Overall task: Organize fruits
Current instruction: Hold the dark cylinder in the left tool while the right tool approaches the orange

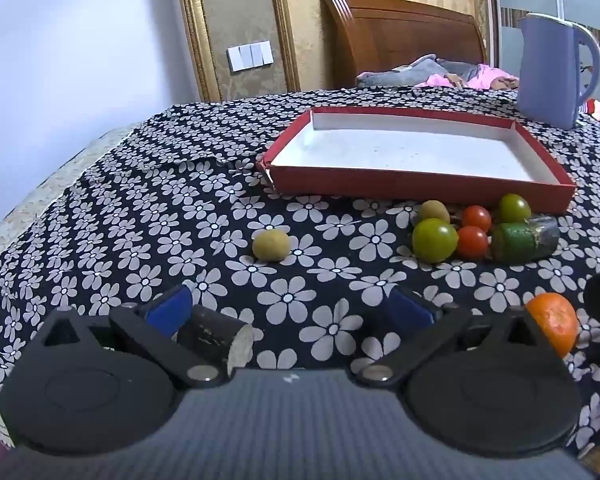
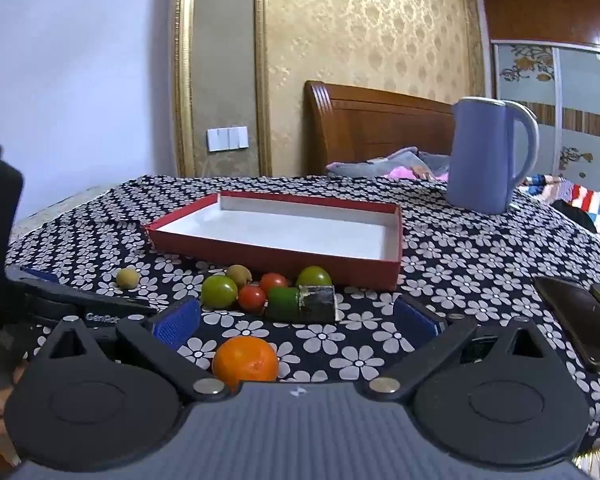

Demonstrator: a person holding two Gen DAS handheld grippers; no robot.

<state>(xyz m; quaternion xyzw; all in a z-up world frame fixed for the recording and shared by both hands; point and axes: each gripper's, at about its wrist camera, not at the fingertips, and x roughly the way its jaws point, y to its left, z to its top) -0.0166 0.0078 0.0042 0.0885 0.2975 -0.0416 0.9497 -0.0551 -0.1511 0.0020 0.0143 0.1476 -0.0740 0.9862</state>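
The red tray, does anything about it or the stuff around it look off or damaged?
The red tray's near-left corner looks torn and splayed. Among the fruit lies a cucumber piece whose cut end is blackened and mouldy-looking. Another dark stub lies by the left gripper.

Table cloth (image 2: 460, 264): dark navy, white daisy print. Box (image 2: 284, 258): red outside, white inside. Jug (image 2: 480, 156): lavender blue. Mandarin (image 2: 245, 361): orange. Two cherry tomatoes (image 2: 252, 298): red. Two tomatoes (image 2: 219, 291): green. Hand-held gripper finger pads (image 2: 176, 326): blue.
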